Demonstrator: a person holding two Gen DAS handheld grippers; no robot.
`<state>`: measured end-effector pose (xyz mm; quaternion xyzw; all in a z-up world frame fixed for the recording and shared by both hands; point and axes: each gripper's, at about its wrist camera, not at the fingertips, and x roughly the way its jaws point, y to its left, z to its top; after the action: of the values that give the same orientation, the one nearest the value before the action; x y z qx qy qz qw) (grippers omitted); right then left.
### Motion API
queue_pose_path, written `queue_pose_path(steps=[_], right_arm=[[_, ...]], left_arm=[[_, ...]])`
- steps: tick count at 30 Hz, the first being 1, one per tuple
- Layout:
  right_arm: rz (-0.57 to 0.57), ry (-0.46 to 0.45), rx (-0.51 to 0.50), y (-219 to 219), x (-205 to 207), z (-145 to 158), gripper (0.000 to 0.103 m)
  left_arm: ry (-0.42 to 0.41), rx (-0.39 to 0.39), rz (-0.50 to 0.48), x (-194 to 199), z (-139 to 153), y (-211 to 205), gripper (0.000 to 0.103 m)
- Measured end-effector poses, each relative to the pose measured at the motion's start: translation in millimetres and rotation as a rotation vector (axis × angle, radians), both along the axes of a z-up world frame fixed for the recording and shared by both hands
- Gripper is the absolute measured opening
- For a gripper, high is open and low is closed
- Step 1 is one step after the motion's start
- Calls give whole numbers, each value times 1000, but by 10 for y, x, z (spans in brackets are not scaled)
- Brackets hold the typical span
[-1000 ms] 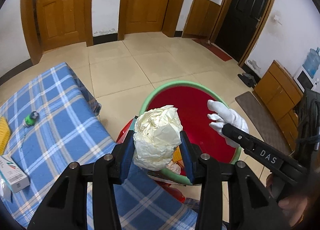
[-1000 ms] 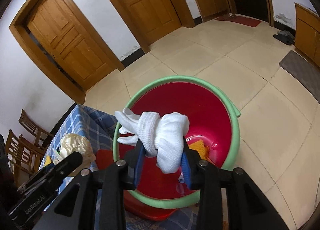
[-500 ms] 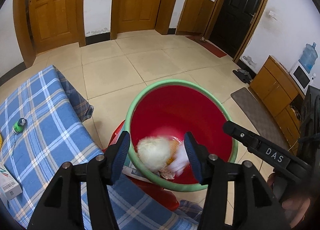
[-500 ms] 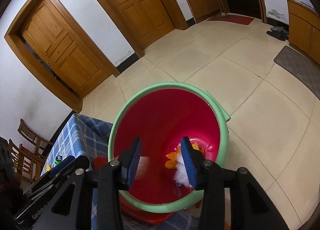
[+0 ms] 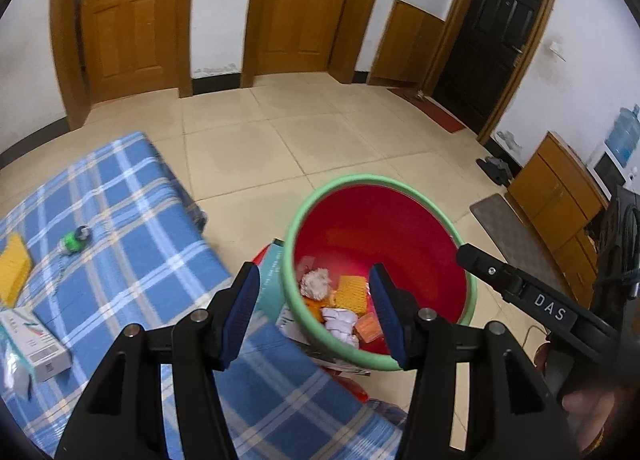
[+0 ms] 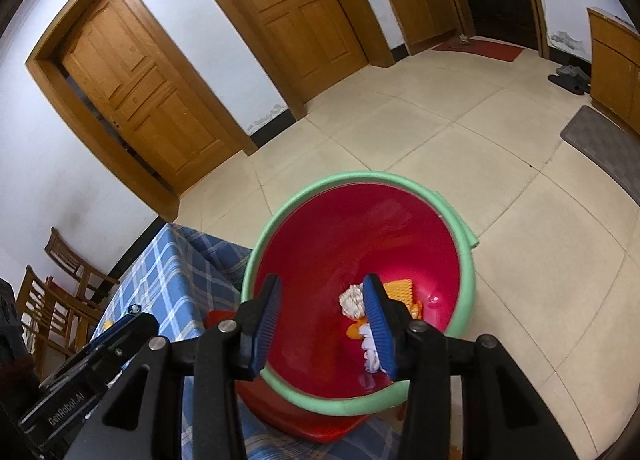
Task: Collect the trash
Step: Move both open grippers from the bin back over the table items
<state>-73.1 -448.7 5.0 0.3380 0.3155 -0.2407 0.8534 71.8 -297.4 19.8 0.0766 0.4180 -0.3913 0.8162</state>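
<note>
A red bucket with a green rim (image 5: 384,179) (image 6: 360,178) stands on the floor beside the table. At its bottom lie a crumpled paper ball (image 5: 316,283) (image 6: 352,299), a white glove (image 5: 340,322) (image 6: 370,354) and orange scraps (image 5: 351,294). My left gripper (image 5: 314,316) is open and empty above the bucket's near rim. My right gripper (image 6: 322,330) is open and empty over the bucket. The right gripper's body also shows in the left wrist view (image 5: 528,300).
The table with a blue plaid cloth (image 5: 120,244) is at the left. On it lie a green-capped small item (image 5: 74,240), a yellow sponge (image 5: 12,274) and a white box (image 5: 34,342). A red stool (image 6: 320,426) sits under the bucket. Wooden chairs (image 6: 52,300) stand far left.
One second ago the left gripper held the paper ball and the right held the white glove. Both opened and the items fell into the bucket, where they now lie.
</note>
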Motion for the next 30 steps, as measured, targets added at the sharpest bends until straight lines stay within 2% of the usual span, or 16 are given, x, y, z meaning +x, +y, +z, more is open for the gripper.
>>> queue_pose_path(steps=[16,30], right_arm=[[153,-11,-13,438,243,92,51],[285,8,-30,870,533,139,54]], left_arm=[[-65,-8,200,243,220,1033,57],[-75,36,417,596,122,2008,59]])
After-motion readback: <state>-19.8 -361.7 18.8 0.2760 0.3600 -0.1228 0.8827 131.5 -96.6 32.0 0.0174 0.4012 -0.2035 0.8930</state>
